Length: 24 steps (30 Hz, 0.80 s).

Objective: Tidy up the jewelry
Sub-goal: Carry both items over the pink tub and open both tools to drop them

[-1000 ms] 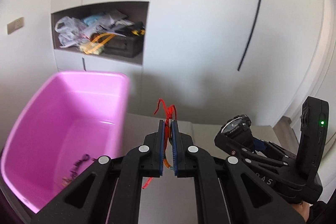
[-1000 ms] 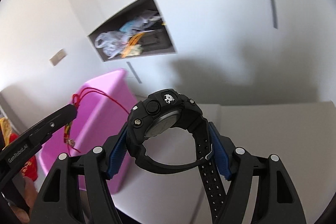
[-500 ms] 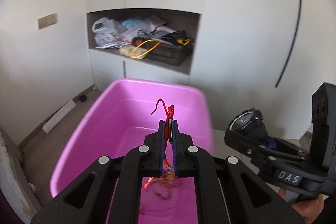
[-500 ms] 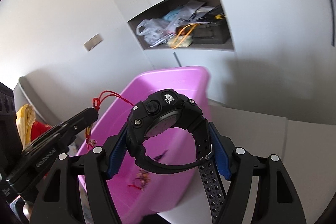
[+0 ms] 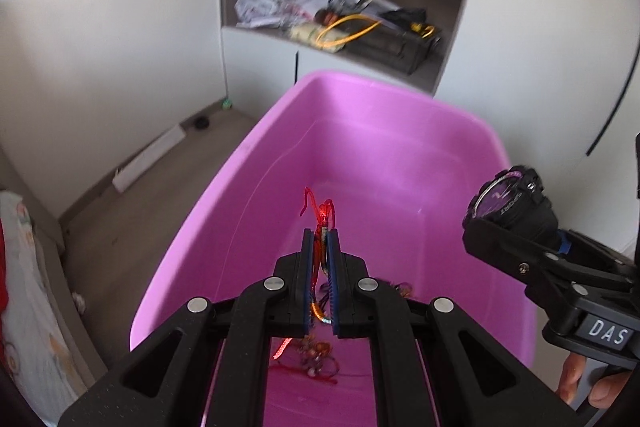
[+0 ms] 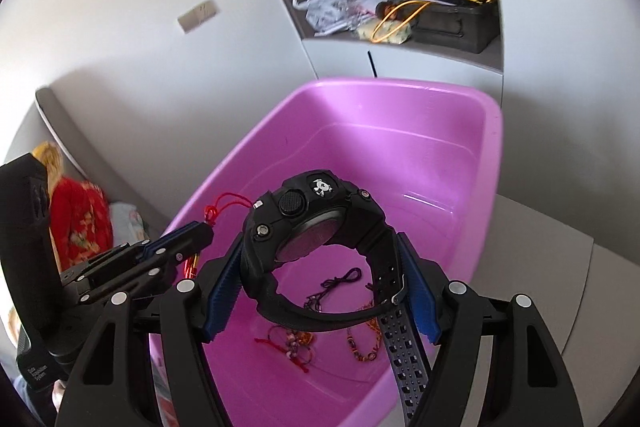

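A pink plastic tub (image 5: 248, 163) (image 6: 492, 131) lies below both grippers, with several string bracelets (image 6: 296, 341) on its floor. My left gripper (image 5: 320, 239) is shut on a red cord bracelet (image 5: 322, 213) and hangs over the tub's near half; from the right wrist it shows at the left (image 6: 200, 231), the red cord (image 6: 220, 207) sticking out of its tips. My right gripper (image 6: 320, 267) is shut on a chunky black sports watch (image 6: 308, 215), held by its strap loop above the tub; it appears at the right edge of the left wrist view (image 5: 508, 195).
Behind the tub a wall niche (image 5: 344, 19) holds bags, a yellow cable and a black case. Grey tabletop (image 6: 540, 267) extends right of the tub. Floor and a white skirting strip (image 5: 148, 159) lie to the left; red and yellow cloth (image 6: 80, 219) sits far left.
Both grippers have swung left, from beside the tub to above it, each keeping its grip. The tub's floor with bracelets has come into sight under them.
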Motion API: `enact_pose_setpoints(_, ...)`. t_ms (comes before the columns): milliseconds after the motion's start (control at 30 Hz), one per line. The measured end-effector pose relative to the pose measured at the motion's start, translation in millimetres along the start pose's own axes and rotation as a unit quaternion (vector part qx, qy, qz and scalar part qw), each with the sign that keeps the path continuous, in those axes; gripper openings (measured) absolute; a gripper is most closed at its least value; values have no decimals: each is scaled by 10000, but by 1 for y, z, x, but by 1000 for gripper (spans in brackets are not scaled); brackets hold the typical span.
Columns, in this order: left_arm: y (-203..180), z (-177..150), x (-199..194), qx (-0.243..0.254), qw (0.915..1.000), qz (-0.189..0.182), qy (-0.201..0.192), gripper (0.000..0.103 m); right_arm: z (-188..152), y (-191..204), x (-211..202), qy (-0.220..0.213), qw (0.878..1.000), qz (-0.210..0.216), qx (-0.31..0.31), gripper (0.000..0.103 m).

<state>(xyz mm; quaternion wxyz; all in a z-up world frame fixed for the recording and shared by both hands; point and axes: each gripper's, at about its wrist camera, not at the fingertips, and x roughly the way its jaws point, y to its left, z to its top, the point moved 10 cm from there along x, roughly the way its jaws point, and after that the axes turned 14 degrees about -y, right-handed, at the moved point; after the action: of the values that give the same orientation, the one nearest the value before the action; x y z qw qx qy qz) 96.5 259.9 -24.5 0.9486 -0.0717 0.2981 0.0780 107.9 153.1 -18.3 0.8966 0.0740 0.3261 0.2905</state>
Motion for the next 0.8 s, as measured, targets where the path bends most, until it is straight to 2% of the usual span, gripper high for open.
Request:
enact_pose_setpoints(333,11,-20,18,-76,9985,297,462,7,-15,-1,24,411,9990,-128,-106,69)
enact_pose_setpoints(567,11,-22,19,-131,9979,373,522,10,-14,-2,25,448,9985,-243,-194,69)
enact_pose_setpoints(633,11,-22,20,-146,9976,400,537,21,-8,-3,21,341,9990,-252,-161,70)
enact_pose_setpoints(667,11,-21,19,-159,9976,426,517,40,-5,-5,20,334,9990,-274,-134,70)
enact_pose_setpoints(700,12,-20,16,-164,9976,482,480,66,-3,-6,18,341,9990,-286,-107,70)
enact_pose_setpoints(767,15,-14,8,-189,9977,585,278,90,0,-9,14,342,9989,-319,-42,70)
enact_pose_setpoints(800,15,-10,4,-185,9977,616,198,94,1,-12,11,321,9988,-362,-6,70)
